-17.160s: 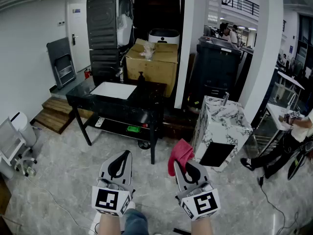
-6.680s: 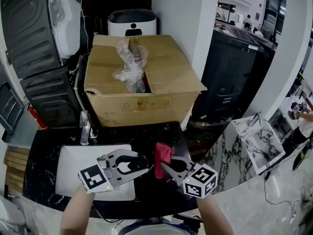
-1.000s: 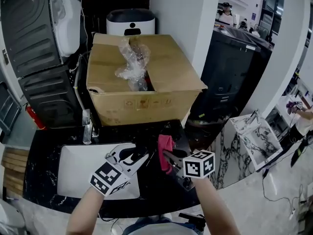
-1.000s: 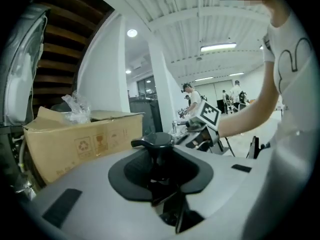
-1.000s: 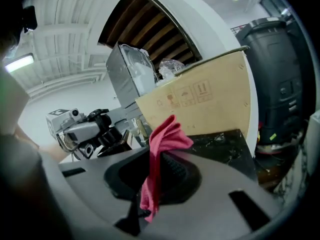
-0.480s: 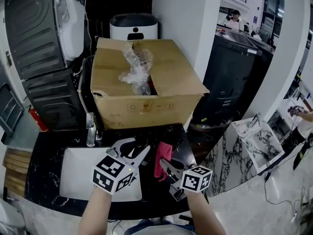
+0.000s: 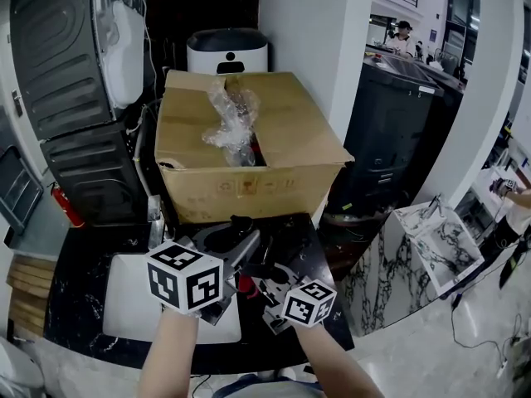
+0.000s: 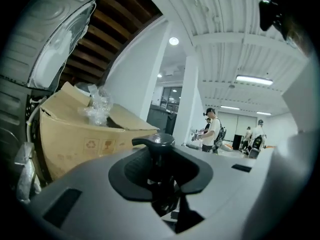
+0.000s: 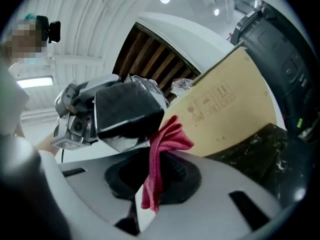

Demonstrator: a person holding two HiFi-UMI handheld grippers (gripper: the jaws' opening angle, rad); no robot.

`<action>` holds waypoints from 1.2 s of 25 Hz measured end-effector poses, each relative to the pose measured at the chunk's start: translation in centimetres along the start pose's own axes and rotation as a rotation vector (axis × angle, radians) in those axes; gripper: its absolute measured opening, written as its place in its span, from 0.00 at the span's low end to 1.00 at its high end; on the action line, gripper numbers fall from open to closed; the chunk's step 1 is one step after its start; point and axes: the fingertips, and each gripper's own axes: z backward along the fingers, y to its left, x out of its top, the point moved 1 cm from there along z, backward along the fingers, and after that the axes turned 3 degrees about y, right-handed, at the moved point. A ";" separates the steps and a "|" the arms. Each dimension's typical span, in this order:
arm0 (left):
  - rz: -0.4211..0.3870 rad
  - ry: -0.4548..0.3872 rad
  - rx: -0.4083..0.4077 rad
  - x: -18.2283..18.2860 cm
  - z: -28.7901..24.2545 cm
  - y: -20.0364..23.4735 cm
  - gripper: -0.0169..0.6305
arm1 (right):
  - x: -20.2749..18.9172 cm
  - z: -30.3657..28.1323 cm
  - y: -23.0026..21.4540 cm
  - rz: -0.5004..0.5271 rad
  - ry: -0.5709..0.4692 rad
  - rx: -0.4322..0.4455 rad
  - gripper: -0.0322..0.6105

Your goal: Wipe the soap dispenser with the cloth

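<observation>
My left gripper (image 7: pixel 235 243) is shut on a black soap dispenser (image 7: pixel 241 221) and holds it up above the black counter (image 7: pixel 79 280). In the left gripper view the dispenser's pump head (image 8: pixel 154 141) stands upright between the jaws of the left gripper (image 8: pixel 161 176). My right gripper (image 7: pixel 254 279) sits just right of it and points left at the dispenser. It is shut on a red cloth (image 7: pixel 246 285), mostly hidden there. In the right gripper view the cloth (image 9: pixel 161 151) hangs from the right gripper (image 9: pixel 154 180), close to the left gripper's marker cube (image 9: pixel 126 110).
A white basin (image 7: pixel 124 305) is set in the counter below my left hand, with a tap (image 7: pixel 154 215) behind it. An open cardboard box (image 7: pixel 249 168) with plastic wrap stands at the counter's back. A white column (image 7: pixel 311 65) rises behind it. People stand far off.
My left gripper has risen and rolled with the dispenser in it. The right gripper has swung left towards the dispenser, so the cloth now shows only as a small red patch.
</observation>
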 end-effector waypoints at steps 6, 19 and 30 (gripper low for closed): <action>0.049 -0.027 0.012 0.4 -0.4 0.9 0.19 | 0.7 -0.2 0.9 0.057 -0.011 0.033 0.12; 0.071 -0.051 0.088 1.1 -0.3 3.2 0.19 | -0.3 1.0 6.6 0.143 0.023 0.250 0.12; 0.027 -0.112 0.053 3.2 1.7 1.9 0.19 | -2.1 0.9 2.0 0.165 0.140 0.057 0.12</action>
